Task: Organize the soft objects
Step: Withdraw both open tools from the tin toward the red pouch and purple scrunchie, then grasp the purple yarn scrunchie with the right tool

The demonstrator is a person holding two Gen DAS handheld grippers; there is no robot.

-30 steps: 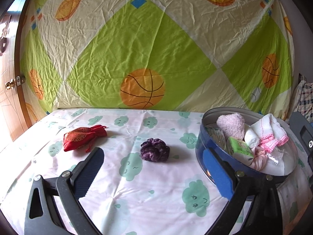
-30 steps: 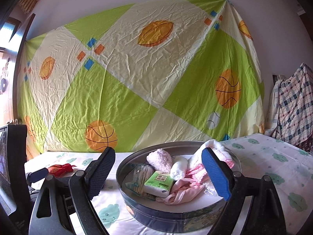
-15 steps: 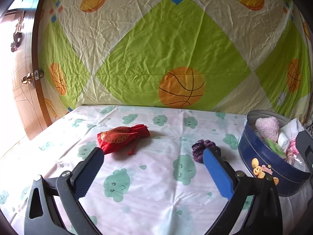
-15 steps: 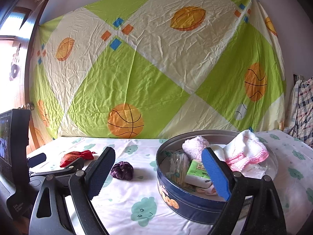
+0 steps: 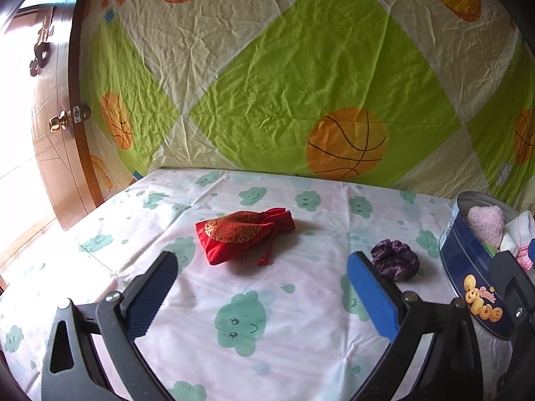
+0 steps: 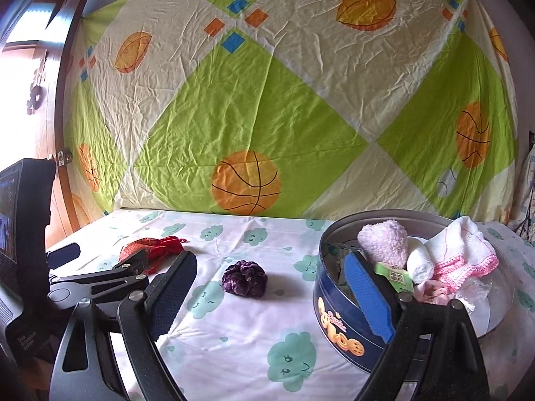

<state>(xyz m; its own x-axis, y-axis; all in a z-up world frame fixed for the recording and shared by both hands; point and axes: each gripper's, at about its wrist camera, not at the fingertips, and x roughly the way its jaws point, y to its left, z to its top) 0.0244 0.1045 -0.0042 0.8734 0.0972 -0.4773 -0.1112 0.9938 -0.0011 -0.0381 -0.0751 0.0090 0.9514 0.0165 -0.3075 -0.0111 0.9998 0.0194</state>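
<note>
A red drawstring pouch (image 5: 242,234) lies on the cloud-print sheet, just beyond my open left gripper (image 5: 264,287) and slightly left of its middle. A purple scrunchie (image 5: 395,259) sits past the left gripper's right finger; the right wrist view shows the scrunchie (image 6: 245,279) between and beyond the fingers of my open right gripper (image 6: 274,287). The round blue tin (image 6: 337,320) holds a pink fluffy piece (image 6: 384,242), a white roll, a green packet and a white cloth with pink trim (image 6: 463,250). Nothing is between either pair of fingers. The pouch (image 6: 152,246) is partly hidden behind the left gripper's body.
A green and cream sheet with basketballs (image 5: 346,143) hangs as a backdrop behind the bed. A wooden door with a brass knob (image 5: 62,122) stands at the left. The tin (image 5: 474,280) sits at the right edge of the left wrist view.
Both views have swung left: the tin slid toward the right edge, the pouch and scrunchie came nearer the middle, and the door came into view. Both grippers stayed open and empty.
</note>
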